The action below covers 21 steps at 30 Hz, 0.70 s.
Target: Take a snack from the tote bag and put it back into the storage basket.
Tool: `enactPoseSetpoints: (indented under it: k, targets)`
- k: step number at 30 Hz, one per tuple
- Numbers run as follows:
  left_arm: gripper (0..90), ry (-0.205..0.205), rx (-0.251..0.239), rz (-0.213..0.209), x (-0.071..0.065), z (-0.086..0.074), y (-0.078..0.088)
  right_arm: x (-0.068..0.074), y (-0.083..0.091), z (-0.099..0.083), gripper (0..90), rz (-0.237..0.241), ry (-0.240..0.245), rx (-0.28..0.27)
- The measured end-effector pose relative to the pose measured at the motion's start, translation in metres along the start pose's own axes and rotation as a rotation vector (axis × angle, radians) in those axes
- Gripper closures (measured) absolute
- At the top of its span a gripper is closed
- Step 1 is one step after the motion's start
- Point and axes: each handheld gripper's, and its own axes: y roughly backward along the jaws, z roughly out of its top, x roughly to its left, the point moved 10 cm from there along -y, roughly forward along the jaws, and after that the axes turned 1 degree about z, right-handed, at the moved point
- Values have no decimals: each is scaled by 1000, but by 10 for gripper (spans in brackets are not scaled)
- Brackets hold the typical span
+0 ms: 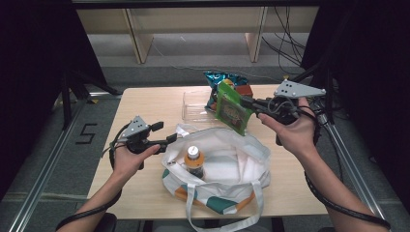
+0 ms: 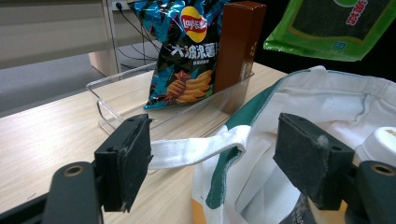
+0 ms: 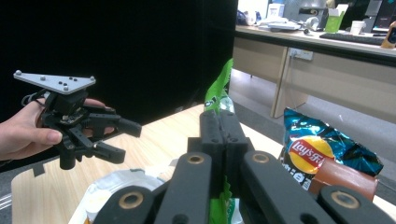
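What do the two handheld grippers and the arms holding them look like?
Both the left gripper and right gripper are black with flat-padded black jaws. Each carries a grey three-cornered plate dotted with screws and trails a black cable along a bare forearm without sleeves.

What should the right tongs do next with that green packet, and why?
Probably carry the green packet toward the person and lower it into the tote bag. The right tongs pinch its edge, it hangs above the bag's far rim, the mouth gapes beside the bottle, and the left tongs stand open at the strap.
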Motion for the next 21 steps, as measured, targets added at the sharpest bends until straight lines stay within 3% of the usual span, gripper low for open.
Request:
enactPoseSetpoints:
  k: [11, 12, 15, 17, 18, 21]
  targets:
    - [262, 0, -2, 0, 0, 0, 0, -4, -6, 4, 900, -8, -8, -5]
    - [262, 0, -2, 0, 0, 0, 0, -6, -7, 5, 900, -11, 8, -10]
    - [262, 1, -3, 0, 0, 0, 0, -7, -8, 5, 900, -13, -15, -6]
    - [262, 1, -1, 1, 0, 0, 0, -10, -9, 6, 900, -23, 6, -12]
    - [262, 2, -2, 1, 0, 1, 0, -9, -9, 5, 900, -17, -24, -5]
    - [262, 1, -3, 1, 0, 1, 0, -15, -12, 7, 900, -26, 0, -18]
